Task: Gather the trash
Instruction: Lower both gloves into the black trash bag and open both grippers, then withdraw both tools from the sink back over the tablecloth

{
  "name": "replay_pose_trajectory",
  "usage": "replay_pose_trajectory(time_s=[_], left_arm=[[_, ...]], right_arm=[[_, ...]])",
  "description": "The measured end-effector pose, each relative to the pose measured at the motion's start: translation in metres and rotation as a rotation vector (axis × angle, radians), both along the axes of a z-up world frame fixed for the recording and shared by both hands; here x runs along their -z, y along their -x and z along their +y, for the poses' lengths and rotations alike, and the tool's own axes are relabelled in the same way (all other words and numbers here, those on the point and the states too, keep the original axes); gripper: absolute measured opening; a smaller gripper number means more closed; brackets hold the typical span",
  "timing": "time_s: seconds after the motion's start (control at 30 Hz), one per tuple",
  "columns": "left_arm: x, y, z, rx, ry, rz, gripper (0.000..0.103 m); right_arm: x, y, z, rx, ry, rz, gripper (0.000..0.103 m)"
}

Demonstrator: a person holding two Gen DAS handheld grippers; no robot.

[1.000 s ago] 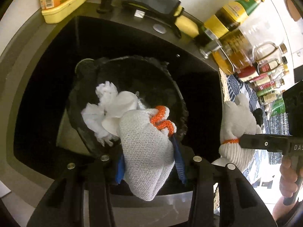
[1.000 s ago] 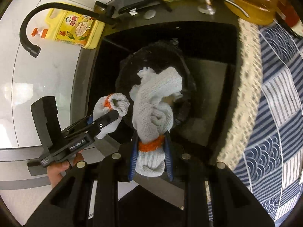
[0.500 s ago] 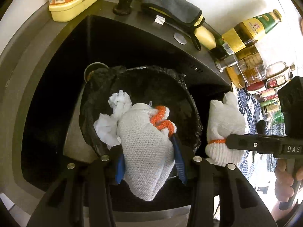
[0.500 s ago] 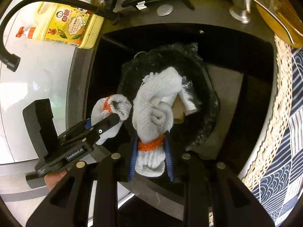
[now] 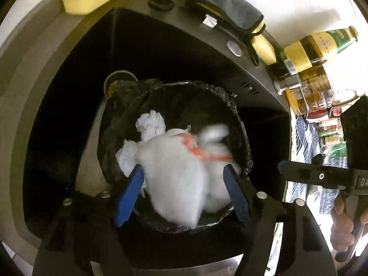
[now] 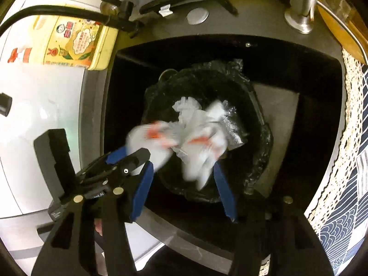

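Two white knit gloves with orange cuffs are blurred in mid-air over the bin lined with a black bag. My left gripper has its jaws opening. One glove is loose between the blue pads, which stand clear of it. My right gripper is also opening, and the other glove drops free from between its pads. Crumpled white tissue lies inside the bin.
The bin stands in a dark sink. A yellow detergent bottle, black faucet, grey cloth and sponge sit on the back rim. Glass bottles and a patterned cloth lie to the right.
Both grippers moved in over the bin and went from shut on their gloves to open. The gloves have slipped free and are blurred as they fall toward the bag.
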State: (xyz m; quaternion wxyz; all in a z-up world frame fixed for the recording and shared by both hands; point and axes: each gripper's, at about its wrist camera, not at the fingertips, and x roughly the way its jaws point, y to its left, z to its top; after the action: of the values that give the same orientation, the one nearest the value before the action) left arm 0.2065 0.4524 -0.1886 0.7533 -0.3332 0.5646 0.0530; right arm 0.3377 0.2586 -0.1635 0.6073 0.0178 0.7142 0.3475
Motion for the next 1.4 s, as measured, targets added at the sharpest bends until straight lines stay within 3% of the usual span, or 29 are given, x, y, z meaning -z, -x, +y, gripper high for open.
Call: replay_pose_trajectory(time_s=[0.43,0.73,1.23,1.4], left_arm=[[0.005,0.012,-0.003,-0.004,0.004,0.014,0.069],[-0.012,0.022,-0.018,0.001,-0.027,-0.011,0.069],[-0.047,0.023,-0.083,0.063,-0.098,-0.065,0.069],[-0.050,0.019,-0.110,0.078,-0.104,-0.074,0.075]], right_arm=[[-0.004,0.007,-0.019,0.030,0.001,-0.002,0.055],[-0.013,0.018,-0.046,0.055,-0.018,-0.016,0.055],[-0.033,0.023,-0.124,0.110,-0.047,-0.062,0.057],[-0.038,0.021,-0.157,0.130,-0.046,-0.071,0.059]])
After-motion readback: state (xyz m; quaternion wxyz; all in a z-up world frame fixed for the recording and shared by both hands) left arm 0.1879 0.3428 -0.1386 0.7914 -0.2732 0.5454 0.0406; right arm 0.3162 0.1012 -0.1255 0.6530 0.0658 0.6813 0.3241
